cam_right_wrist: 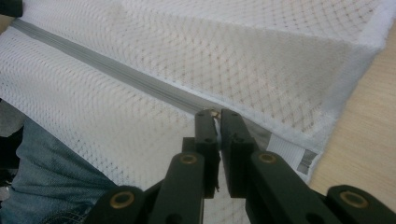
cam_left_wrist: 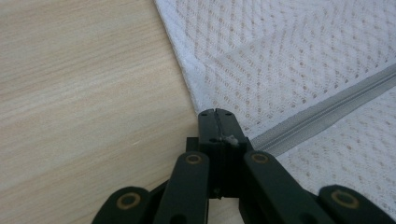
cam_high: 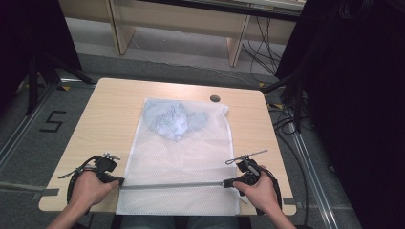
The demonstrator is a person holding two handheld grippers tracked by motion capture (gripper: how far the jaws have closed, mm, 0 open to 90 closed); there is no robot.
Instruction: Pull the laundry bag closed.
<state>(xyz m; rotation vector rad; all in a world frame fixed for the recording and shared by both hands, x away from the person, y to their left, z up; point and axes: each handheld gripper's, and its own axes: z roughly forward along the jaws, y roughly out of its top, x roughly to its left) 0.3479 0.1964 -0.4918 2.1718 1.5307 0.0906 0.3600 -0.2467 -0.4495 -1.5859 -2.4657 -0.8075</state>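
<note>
The table (cam_high: 110, 109) carries a white mesh laundry bag (cam_high: 181, 157) that lies flat down its middle, its near edge hanging just over the table's near edge toward the person's lap. Inside the bag, at the end far from the person, sits a crumpled pale blue garment (cam_high: 174, 119). The bag looks light, soft and limp: it would sag and fold wherever it is not supported, and the open weave would probably catch on a jaw tip. The stiffest line to take hold of is the grey zipper (cam_high: 172, 185), which runs across the bag near its near edge, and both grippers sit on it.

The left gripper (cam_left_wrist: 217, 122) is closed at the zipper's left end by the bag's left edge, its jaws pressed together with a small bit of the zipper end pinched between them. The right gripper (cam_right_wrist: 215, 122) is clamped narrowly at the zipper's right end; a small brass-coloured piece between the tips is likely the zipper pull (cam_right_wrist: 214, 113), though it is too small to be sure.

The bag's near strip is cut off below the table edge, the mesh blurs the garment's shape, and whether the zipper is fully closed cannot be made out.
</note>
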